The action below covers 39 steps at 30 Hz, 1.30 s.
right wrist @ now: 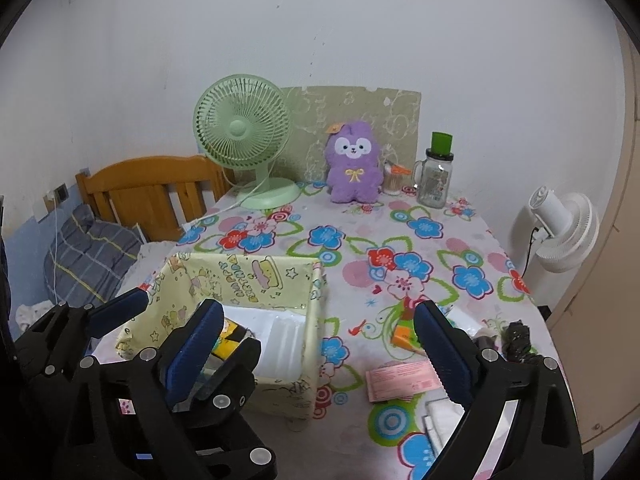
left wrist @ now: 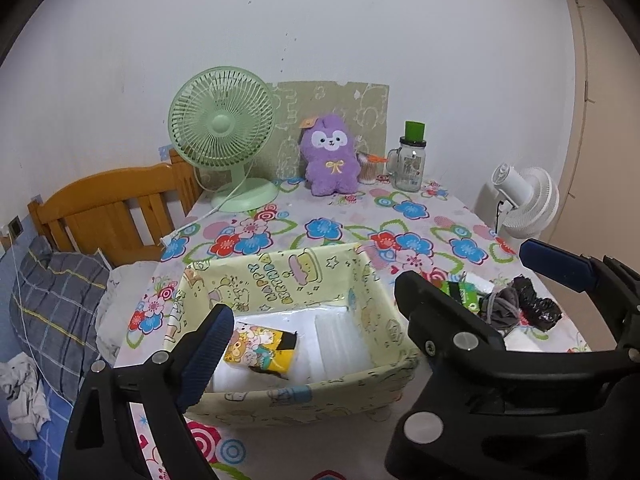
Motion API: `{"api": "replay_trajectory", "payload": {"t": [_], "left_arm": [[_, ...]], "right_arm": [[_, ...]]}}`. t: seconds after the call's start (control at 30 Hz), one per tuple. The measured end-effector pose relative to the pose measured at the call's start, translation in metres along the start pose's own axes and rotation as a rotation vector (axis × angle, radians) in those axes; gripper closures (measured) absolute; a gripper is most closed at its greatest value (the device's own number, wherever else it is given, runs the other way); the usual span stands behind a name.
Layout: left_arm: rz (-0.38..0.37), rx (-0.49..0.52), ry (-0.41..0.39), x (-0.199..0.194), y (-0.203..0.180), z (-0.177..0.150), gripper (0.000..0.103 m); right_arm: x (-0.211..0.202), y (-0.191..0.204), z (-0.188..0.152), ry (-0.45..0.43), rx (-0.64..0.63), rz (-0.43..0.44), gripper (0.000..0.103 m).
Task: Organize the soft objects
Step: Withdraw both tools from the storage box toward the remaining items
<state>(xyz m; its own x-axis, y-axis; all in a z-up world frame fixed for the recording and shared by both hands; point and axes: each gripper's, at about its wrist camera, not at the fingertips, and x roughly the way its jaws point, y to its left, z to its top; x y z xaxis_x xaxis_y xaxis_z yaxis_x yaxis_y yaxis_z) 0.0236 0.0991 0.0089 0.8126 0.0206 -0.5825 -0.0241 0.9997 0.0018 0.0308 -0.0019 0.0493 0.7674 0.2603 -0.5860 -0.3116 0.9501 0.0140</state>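
A yellow-green cartoon-print fabric box (left wrist: 280, 280) (right wrist: 248, 276) stands on the floral tablecloth. Inside it a yellow cartoon tissue pack (left wrist: 260, 348) lies on white lining. My left gripper (left wrist: 320, 312) hovers open over the box, holding nothing. My right gripper (right wrist: 318, 306) is open and empty beside it, at the box's right wall. The two grippers overlap, and a black finger (left wrist: 440, 312) of the right one crosses the left wrist view. To the right of the box lie a grey and black cloth bundle (left wrist: 516, 308) (right wrist: 518, 338), an orange-green pack (right wrist: 404, 332) and a pink pack (right wrist: 404, 380).
A purple plush (right wrist: 352, 168) leans at the back between a green desk fan (right wrist: 244, 136) and a glass jar with a green lid (right wrist: 436, 180). A white fan (right wrist: 560, 232) stands off the table's right edge. A wooden headboard (left wrist: 116, 204) and a pillow (left wrist: 56, 312) are on the left.
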Motion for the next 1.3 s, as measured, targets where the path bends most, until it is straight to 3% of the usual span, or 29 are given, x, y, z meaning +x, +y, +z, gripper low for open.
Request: {"api": "replay_trajectory", "payload": {"t": [0.67,1.3], "left_arm": [[0.001,0.009,-0.034,-0.019,-0.048,0.01,0.01],[-0.008,0.032,-0.033,-0.011,-0.096,0.01,0.01]], "right_arm": [[-0.029,-0.045,0.004,-0.042,0.012,-0.02,0.003],[-0.033,-0.094,-0.005,-0.06,0.012,-0.047,0.003]]}}
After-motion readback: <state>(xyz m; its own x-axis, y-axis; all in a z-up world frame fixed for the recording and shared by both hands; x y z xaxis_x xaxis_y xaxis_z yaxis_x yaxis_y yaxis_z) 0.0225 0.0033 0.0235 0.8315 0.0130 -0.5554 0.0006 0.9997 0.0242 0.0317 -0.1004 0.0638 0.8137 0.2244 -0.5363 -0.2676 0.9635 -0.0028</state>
